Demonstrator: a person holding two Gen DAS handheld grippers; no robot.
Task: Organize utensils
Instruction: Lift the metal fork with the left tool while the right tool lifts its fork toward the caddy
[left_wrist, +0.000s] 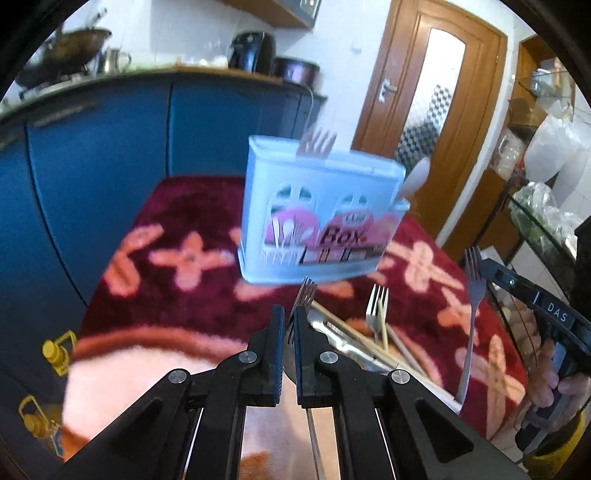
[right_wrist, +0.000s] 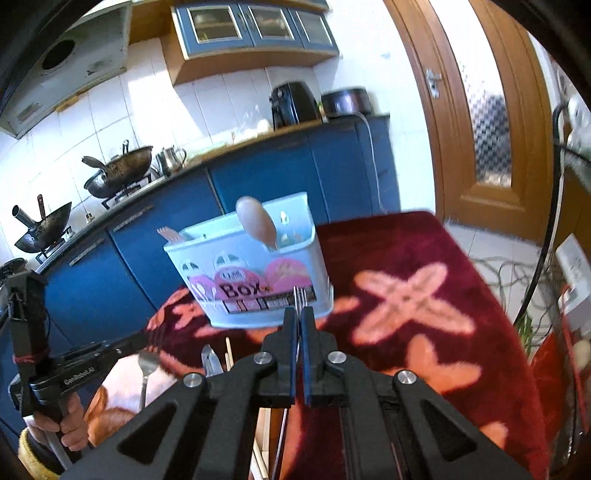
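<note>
My left gripper is clenched on a fork, its tines poking up between the pads; my right gripper is clamped on another fork the same way, seen edge-on. Both point toward the pale blue utensil box, which stands on the dark red flowered cloth with a pink fork and a spoon already upright in it. More cutlery and chopsticks lie loose just below my left claw. I judge these forks stiff, light and slick (thin polished metal tends to swivel in flat pads), so I would pinch across the flat neck, near the balance point. The box looks light plastic; a hard knock could tip it.
</note>
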